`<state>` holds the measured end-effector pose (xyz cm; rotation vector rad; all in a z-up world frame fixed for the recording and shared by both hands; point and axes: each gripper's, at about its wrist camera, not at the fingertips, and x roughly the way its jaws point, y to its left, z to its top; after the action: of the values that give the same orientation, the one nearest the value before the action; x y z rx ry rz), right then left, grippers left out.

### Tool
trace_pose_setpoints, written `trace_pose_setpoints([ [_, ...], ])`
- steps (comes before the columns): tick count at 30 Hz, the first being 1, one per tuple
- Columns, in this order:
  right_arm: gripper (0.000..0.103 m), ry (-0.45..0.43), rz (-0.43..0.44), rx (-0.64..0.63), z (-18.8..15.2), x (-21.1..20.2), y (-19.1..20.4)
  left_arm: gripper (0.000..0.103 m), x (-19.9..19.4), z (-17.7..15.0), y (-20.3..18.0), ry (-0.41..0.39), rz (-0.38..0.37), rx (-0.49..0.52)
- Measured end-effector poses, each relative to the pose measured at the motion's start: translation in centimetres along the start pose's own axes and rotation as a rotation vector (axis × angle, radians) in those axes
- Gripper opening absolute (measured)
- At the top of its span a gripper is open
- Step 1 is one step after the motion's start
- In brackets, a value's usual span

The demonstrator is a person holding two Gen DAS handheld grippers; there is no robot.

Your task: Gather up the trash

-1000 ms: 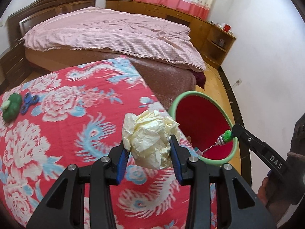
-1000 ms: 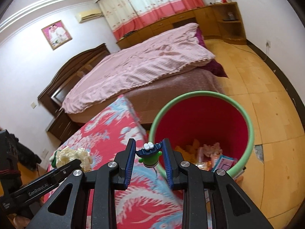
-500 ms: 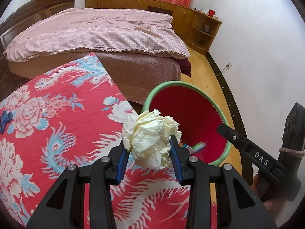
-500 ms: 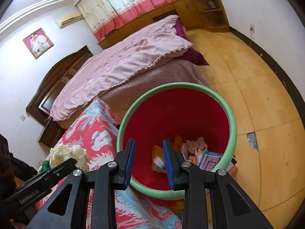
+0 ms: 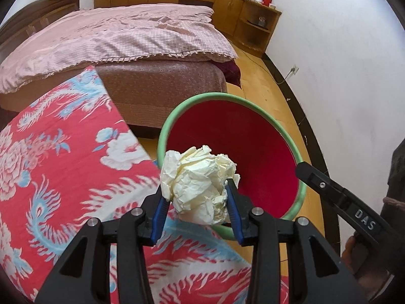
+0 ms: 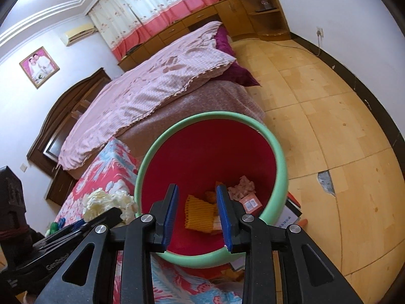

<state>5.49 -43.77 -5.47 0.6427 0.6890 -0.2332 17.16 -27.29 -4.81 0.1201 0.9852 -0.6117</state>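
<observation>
My left gripper has its jaws clamped on the crumpled paper ball, blue pads pressing it from both sides. The ball hangs just at the near rim of the bin (green rim, red inside), which sits at 12 o'clock from the jaws, w/ the red floral worktop cloth spreading from 9 to 6 o'clock below. My right gripper has its jaws apart w/ nothing between them, held over the bin's mouth; looking down past the pads I see trash on the bottom: a yellow ribbed piece, a pinkish wad and a small orange box. Beyond the bin at 11 o'clock is the bed w/ a pink cover; wood floor runs off at 2 o'clock.
</observation>
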Motion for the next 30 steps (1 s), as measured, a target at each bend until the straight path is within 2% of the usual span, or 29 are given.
trace_pose_setpoints([
  [5, 0.032, 0.003, -0.007, 0.013, -0.2, 0.0, -0.6, 0.056, 0.7, 0.1, -0.2, 0.003, 0.007, -0.003],
  [12, 0.033, 0.014, -0.003, 0.005, -0.4, -0.1, -0.3, 0.056, 0.0, -0.2, 0.5, -0.006, 0.012, -0.032],
  [16, 0.042, 0.014, 0.006, -0.006, -0.6, -0.6, 0.3, 0.056, -1.0, -0.7, 1.2, -0.014, 0.019, -0.060],
  [21, 0.045, 0.012, 0.013, -0.035, -1.1, -1.4, 1.7, 0.056, -2.7, -1.5, 2.3, -0.031, 0.030, -0.094],
  [23, 0.061, 0.013, 0.012, -0.040, -1.4, -1.6, 2.2, 0.056, -3.5, -1.9, 2.7, -0.040, 0.043, -0.107],
  [30, 0.063, 0.021, 0.004, -0.076, -2.6, -2.6, 4.5, 0.056, -6.5, -3.3, 4.6, -0.080, 0.076, -0.159],
])
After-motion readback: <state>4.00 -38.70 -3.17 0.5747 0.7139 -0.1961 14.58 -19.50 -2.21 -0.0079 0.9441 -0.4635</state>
